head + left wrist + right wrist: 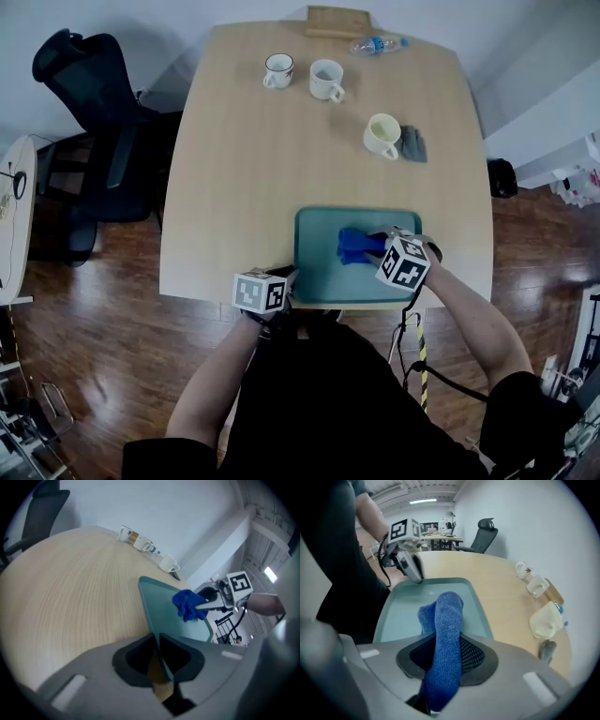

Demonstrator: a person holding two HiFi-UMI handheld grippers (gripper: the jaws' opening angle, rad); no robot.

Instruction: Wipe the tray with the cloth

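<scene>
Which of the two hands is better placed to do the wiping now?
The right. Its gripper holds the blue cloth down on the middle of the tray, ready to sweep. The left gripper is clamped on the tray's near edge, which should steady it.

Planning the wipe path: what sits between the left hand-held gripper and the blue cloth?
Only bare floor of the teal rectangular tray, between the left hand-held gripper and blue cloth; the head view shows it.
</scene>
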